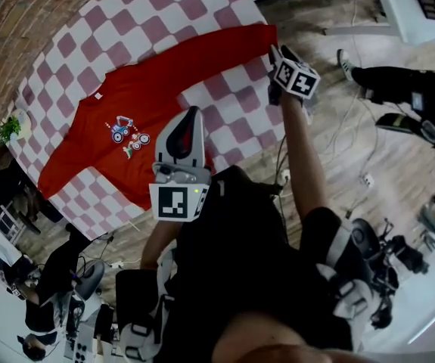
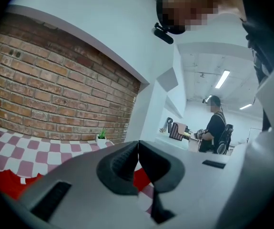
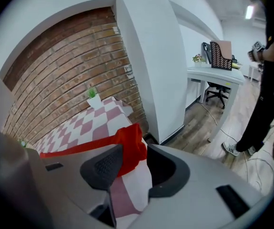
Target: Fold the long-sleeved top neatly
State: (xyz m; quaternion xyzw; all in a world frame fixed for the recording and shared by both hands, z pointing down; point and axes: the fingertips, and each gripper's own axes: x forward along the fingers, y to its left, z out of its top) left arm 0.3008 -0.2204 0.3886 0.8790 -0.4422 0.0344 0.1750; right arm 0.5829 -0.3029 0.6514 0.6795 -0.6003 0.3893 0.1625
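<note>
Head view, garment: the red top (image 1: 119,127) lies flat, print side up, on the checked tablecloth (image 1: 232,104). One sleeve runs to the upper right of the frame and the other to the lower left.
Head view, left gripper (image 1: 193,112): at frame centre, over the hem side of the body.
Head view, right gripper (image 1: 281,54): right of centre, near the upper-right sleeve cuff (image 1: 266,36), which lies close to the table's edge.
Left gripper view, jaws: the left gripper (image 2: 137,151) has its pads pressed together with nothing between them. Red cloth (image 2: 8,184) shows below and beyond.
Left gripper view, risk: if brought down shut, it would probably push and wrinkle the hem rather than take it.
Right gripper view, jaws: the right gripper (image 3: 133,152) stands apart and empty. The sleeve cuff (image 3: 129,140) lines up in the gap but lies beyond the pads, untouched.
Right gripper view, risk: the cuff lies directly on the tablecloth (image 3: 79,123), so a deep bite could pinch both, and lifting would then drag the cloth and shift the whole top.
Right gripper view, second risk: a shallow bite on the cuff's edge may slip, letting the sleeve slide off the table's edge.
</note>
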